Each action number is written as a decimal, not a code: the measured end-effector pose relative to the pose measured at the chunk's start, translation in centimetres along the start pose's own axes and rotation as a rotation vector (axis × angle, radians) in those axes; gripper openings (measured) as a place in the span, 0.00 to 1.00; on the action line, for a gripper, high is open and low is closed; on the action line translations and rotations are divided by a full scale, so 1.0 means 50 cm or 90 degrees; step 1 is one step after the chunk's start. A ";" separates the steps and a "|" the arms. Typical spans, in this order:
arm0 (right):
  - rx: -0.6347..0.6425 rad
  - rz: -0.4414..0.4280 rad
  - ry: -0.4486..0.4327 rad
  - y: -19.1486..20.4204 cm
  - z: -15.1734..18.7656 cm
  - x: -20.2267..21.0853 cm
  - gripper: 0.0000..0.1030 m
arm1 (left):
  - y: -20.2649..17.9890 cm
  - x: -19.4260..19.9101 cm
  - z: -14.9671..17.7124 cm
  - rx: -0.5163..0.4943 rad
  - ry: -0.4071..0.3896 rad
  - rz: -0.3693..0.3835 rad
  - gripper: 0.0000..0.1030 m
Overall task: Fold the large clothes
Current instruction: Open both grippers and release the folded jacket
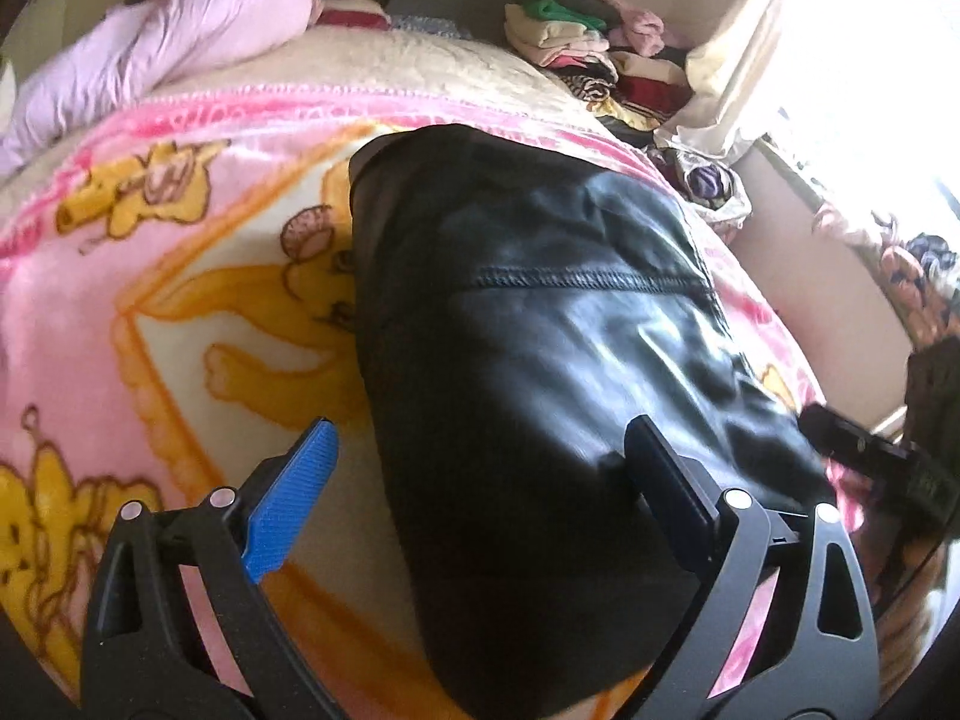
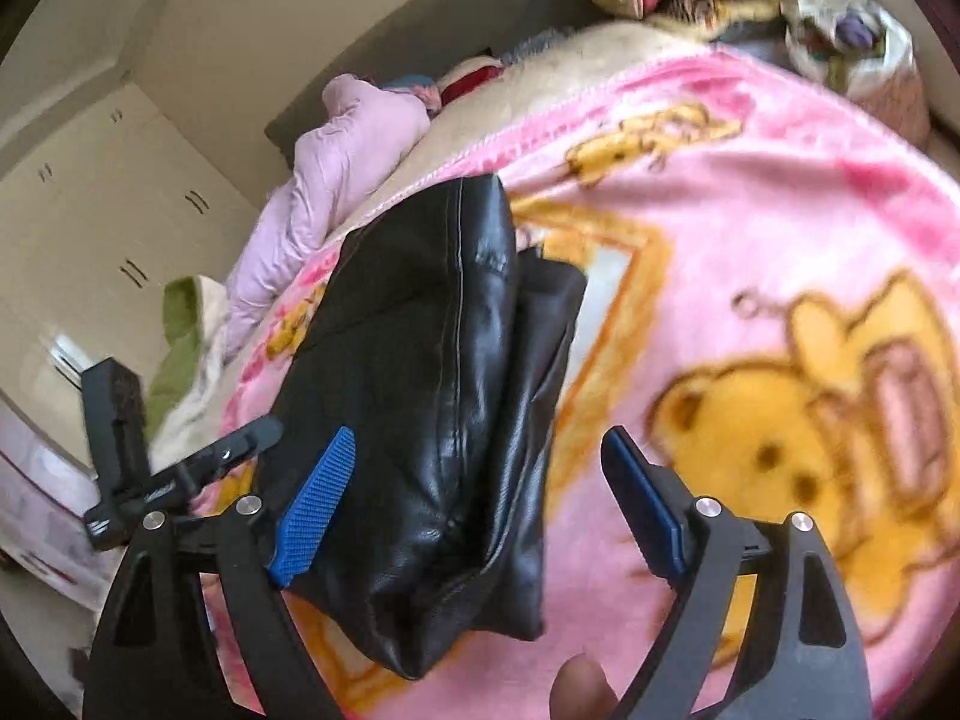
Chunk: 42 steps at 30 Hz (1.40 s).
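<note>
Right wrist view: folded black leather garment (image 2: 420,420) lies between the spread right tool (image 2: 480,504), unpinched.

A black leather garment (image 1: 540,330) (glossy, creased) lies folded on the pink blanket (image 1: 90,330).

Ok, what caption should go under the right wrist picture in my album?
The open right gripper hovers over a folded black leather garment on a pink bear blanket.

Bright window (image 1: 888,90), cream wardrobe (image 2: 102,222), bed w/ pink blanket (image 2: 750,192).
</note>
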State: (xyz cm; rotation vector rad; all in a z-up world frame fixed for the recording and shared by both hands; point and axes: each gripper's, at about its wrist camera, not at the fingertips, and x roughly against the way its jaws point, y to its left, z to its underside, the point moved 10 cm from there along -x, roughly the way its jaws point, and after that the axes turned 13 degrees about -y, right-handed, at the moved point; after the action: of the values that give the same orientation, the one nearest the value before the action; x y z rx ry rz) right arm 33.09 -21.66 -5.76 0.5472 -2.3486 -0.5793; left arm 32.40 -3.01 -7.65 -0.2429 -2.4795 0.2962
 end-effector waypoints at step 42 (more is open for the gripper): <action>0.125 0.081 -0.135 0.033 0.043 0.146 0.91 | -0.065 0.102 0.049 -0.094 -0.041 -0.027 0.91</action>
State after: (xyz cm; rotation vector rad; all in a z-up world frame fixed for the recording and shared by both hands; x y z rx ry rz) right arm 26.14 -23.52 -2.78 0.4359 -2.6381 -0.3661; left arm 26.57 -5.26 -5.81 -0.2454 -2.5694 0.1054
